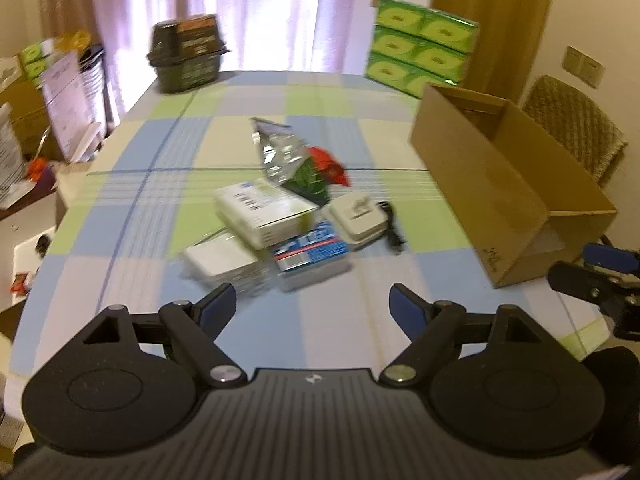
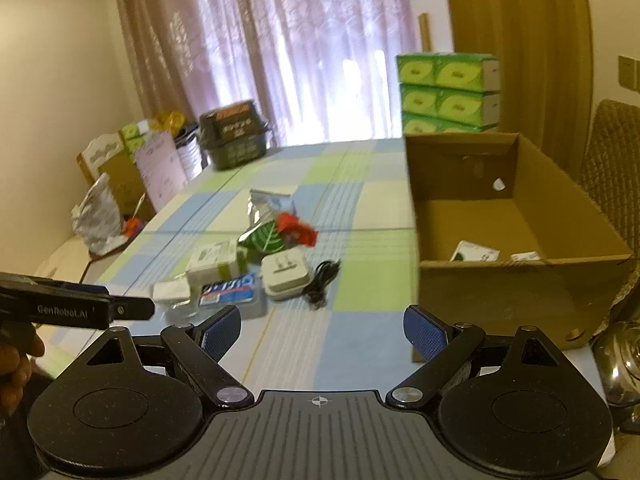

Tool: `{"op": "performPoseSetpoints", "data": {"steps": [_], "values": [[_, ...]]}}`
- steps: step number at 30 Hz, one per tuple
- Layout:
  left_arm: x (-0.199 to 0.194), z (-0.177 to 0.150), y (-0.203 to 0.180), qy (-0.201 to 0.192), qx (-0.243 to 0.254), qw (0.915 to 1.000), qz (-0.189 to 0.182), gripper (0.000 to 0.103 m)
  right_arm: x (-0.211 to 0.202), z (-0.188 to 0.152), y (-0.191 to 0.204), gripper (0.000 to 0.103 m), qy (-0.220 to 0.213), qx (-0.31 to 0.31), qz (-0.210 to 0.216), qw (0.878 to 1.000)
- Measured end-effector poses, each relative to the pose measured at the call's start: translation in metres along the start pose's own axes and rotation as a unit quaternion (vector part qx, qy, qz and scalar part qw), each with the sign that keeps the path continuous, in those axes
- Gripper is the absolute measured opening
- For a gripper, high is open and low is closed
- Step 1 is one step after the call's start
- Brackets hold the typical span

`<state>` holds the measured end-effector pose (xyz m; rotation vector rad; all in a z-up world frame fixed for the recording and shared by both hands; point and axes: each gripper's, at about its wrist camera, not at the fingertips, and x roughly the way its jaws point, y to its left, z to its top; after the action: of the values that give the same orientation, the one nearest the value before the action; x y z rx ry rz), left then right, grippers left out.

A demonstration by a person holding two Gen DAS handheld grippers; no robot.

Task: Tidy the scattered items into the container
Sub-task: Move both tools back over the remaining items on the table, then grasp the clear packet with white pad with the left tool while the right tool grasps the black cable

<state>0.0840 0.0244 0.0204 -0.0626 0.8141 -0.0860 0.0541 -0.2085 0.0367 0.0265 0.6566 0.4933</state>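
Note:
A pile of small items lies mid-table: a silver foil bag [image 1: 276, 152], a red and green packet [image 1: 324, 172], a white box [image 1: 266, 210], a blue pack [image 1: 310, 250], a white charger case [image 1: 356, 216] with a black cable [image 1: 390, 224], and a white flat pack [image 1: 220, 258]. The open cardboard box [image 1: 500, 184] stands to the right; in the right wrist view the box [image 2: 516, 292] holds two small packs [image 2: 474, 252]. My left gripper [image 1: 312, 310] is open, short of the pile. My right gripper [image 2: 322, 330] is open over bare cloth, left of the box.
The checked tablecloth [image 1: 320, 336] covers the table. At the back stand a dark basket [image 1: 188, 56] and stacked green tissue packs [image 1: 420, 48]. A woven chair [image 1: 576, 132] is behind the box. Clutter and cartons [image 2: 120, 176] sit off the left edge. A glass object [image 2: 624, 360] is at the right.

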Motion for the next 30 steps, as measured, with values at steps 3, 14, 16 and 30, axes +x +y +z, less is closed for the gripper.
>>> {"op": "performPoseSetpoints", "data": {"steps": [3,14,16,30], "values": [[0.0,-0.005,0.014,0.003,-0.007,0.9999,0.011,0.083,0.003,-0.004,0.007,0.094,0.009,-0.006,0.004,1.0],[0.008,-0.016,0.039,0.018,-0.012,0.9996,0.015,0.086,0.025,-0.012,0.024,0.094,0.043,-0.024,0.014,0.999],[0.012,-0.017,0.042,0.022,-0.012,0.9996,0.017,0.086,0.031,-0.011,0.026,0.094,0.047,-0.027,0.015,0.998],[0.062,-0.007,0.057,0.042,0.057,0.9974,0.01,0.091,0.085,-0.008,0.029,0.094,0.084,-0.042,0.021,0.995]]}}
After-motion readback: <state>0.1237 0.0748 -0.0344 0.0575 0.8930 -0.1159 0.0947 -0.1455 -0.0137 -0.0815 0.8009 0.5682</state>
